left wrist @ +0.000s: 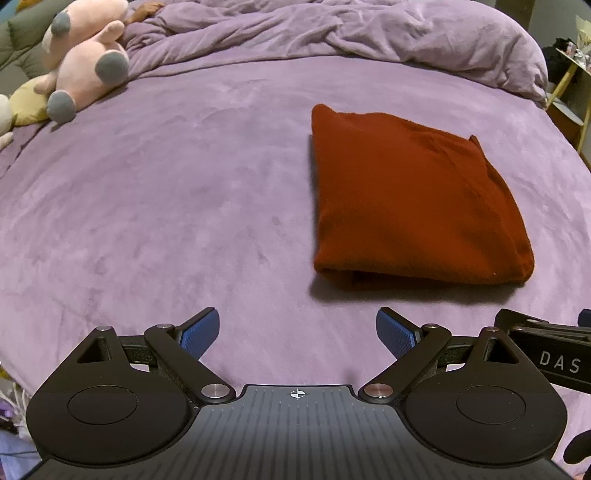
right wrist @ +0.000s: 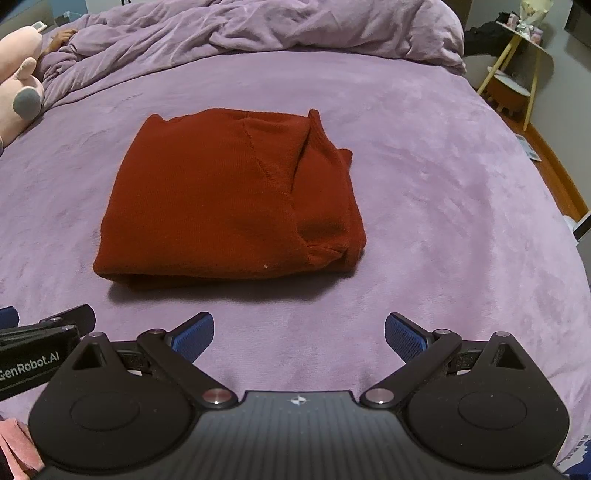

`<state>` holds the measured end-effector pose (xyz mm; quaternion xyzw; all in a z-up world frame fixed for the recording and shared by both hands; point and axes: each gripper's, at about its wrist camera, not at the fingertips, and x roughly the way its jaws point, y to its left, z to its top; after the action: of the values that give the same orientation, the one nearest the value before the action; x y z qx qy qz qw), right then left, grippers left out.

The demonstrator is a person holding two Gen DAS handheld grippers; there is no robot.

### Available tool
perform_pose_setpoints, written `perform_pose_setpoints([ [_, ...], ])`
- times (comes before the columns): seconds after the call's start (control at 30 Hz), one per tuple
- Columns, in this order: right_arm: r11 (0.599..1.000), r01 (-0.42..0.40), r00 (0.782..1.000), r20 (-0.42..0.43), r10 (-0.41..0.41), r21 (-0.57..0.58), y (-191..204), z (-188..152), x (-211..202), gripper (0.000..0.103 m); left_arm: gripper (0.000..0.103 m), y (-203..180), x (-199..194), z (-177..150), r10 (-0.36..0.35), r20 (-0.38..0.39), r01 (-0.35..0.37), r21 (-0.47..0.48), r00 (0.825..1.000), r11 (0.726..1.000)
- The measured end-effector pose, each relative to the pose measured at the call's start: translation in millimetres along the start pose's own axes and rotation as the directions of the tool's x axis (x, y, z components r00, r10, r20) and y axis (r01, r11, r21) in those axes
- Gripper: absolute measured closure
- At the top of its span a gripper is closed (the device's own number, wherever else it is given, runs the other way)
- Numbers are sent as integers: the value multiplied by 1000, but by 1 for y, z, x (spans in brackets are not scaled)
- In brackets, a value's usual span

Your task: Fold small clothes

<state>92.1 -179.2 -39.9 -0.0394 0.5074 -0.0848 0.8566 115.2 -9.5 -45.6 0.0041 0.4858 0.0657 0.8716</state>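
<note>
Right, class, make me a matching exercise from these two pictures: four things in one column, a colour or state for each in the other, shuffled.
Things:
1. sweater
2. plush toy
3. duvet
4. left gripper

Descriptions:
A. pink with grey feet
B. open, empty
C. red, folded
D. purple, rumpled at the far end of the bed

Pairs: 1-C, 2-A, 3-D, 4-B

Folded red garment (right wrist: 229, 199) flat on purple bed (right wrist: 443, 206), in front of rumpled duvet (right wrist: 258, 29). Right tongs (right wrist: 299, 336) spread wide, nearer than garment, clear of it. Pink plush toy (right wrist: 18, 81) left of garment.
</note>
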Motion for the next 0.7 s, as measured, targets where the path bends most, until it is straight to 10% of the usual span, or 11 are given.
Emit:
perform_pose_setpoints([
  [0.7, 1000, -1, 1000, -5, 1, 22, -3, 0, -2, 4, 7, -2, 0, 0, -2, -14, 2, 16, 1000, 1000],
])
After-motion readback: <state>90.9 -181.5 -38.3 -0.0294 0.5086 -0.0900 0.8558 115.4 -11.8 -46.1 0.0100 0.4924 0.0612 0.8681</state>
